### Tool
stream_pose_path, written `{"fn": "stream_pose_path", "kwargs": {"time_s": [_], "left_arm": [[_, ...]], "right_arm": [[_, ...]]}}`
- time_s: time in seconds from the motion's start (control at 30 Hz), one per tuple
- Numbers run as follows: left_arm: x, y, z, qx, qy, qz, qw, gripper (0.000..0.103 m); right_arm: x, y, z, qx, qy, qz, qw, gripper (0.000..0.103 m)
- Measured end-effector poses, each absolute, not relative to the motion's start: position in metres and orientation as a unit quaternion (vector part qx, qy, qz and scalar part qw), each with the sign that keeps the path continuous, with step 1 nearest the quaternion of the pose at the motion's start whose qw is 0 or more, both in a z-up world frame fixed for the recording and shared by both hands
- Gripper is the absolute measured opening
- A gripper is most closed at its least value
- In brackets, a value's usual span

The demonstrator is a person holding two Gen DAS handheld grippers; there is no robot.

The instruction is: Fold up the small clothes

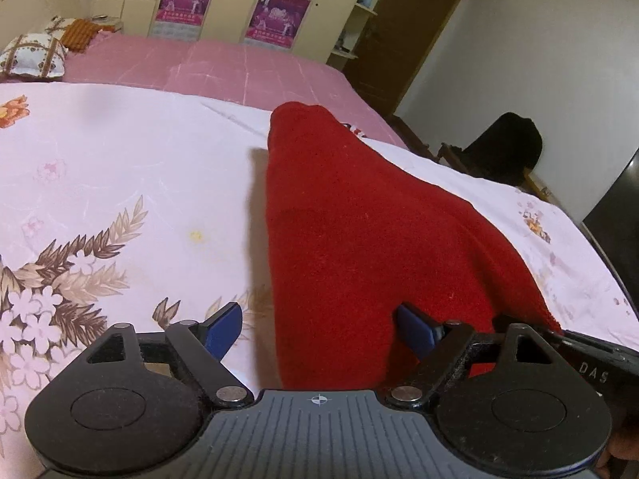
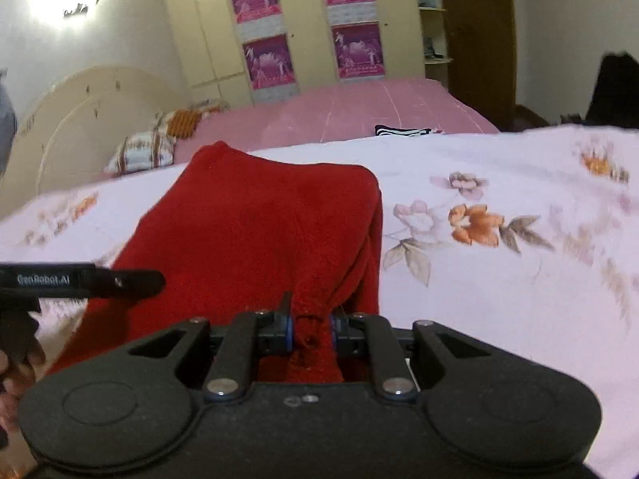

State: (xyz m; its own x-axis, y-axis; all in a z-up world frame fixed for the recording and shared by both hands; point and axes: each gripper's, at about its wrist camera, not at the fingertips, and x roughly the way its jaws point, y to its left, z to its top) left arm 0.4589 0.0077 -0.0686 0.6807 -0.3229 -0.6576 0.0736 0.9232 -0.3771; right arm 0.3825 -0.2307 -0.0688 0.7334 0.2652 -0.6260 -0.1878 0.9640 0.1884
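Observation:
A red knitted garment [image 1: 359, 219] lies on the floral white sheet [image 1: 120, 167], stretching away from me. My left gripper [image 1: 319, 327] is open, its blue pads [image 1: 225, 325] spread wide on either side of the garment's near left edge. In the right wrist view the red garment [image 2: 255, 223] shows again. My right gripper [image 2: 311, 329] is shut on a bunched near edge of it and lifts that edge slightly. The left gripper's black body [image 2: 80, 279] shows at the left of that view.
The pink bedspread [image 1: 223, 64] lies beyond the sheet, with pillows [image 1: 34, 56] at the headboard. A striped dark item [image 2: 403, 131] lies at the sheet's far edge. A dark chair [image 1: 503, 147] stands right of the bed. Wardrobes with posters [image 2: 267, 60] line the far wall.

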Motion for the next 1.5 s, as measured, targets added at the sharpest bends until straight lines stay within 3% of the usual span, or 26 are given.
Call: {"fn": "stream_pose_path", "kwargs": {"time_s": [0.2,0.33,0.43,0.6,0.67,0.9,1.17,1.3,1.43,1.5], "left_arm": [[0.458,0.014,-0.055,-0.148,0.385,-0.114,0.904,0.086],[0.470,0.035,-0.030,-0.161,0.328,-0.107,0.925,0.086],[0.498,0.029,-0.020,-0.117,0.321,-0.091,0.936,0.085],[0.545,0.013,-0.043,-0.060,0.377,-0.068,0.922,0.086],[0.550,0.010,-0.056,-0.049,0.383,-0.070,0.920,0.086],[0.530,0.017,-0.037,-0.064,0.366,-0.066,0.926,0.086],[0.471,0.004,-0.047,-0.067,0.364,-0.098,0.924,0.086],[0.463,0.006,-0.045,-0.056,0.363,-0.086,0.926,0.087],[0.444,0.005,-0.028,-0.026,0.353,-0.080,0.932,0.086],[0.432,0.006,-0.024,-0.029,0.351,-0.085,0.932,0.086]], "right_arm": [[0.384,-0.239,-0.070,0.101,0.355,0.125,0.921,0.019],[0.380,-0.246,-0.048,0.073,0.328,0.121,0.934,0.041],[0.385,-0.246,-0.031,0.041,0.274,0.115,0.954,0.023],[0.424,-0.210,-0.035,-0.026,0.276,0.145,0.950,0.022],[0.441,-0.201,-0.053,-0.070,0.317,0.138,0.936,0.017],[0.453,-0.217,-0.063,-0.080,0.342,0.099,0.931,0.020],[0.384,-0.201,-0.039,-0.079,0.295,0.176,0.936,0.029],[0.375,-0.188,-0.062,-0.147,0.314,0.158,0.924,0.028],[0.374,-0.208,-0.052,-0.111,0.333,0.135,0.927,0.024],[0.362,-0.212,-0.042,-0.101,0.323,0.137,0.931,0.028]]}}
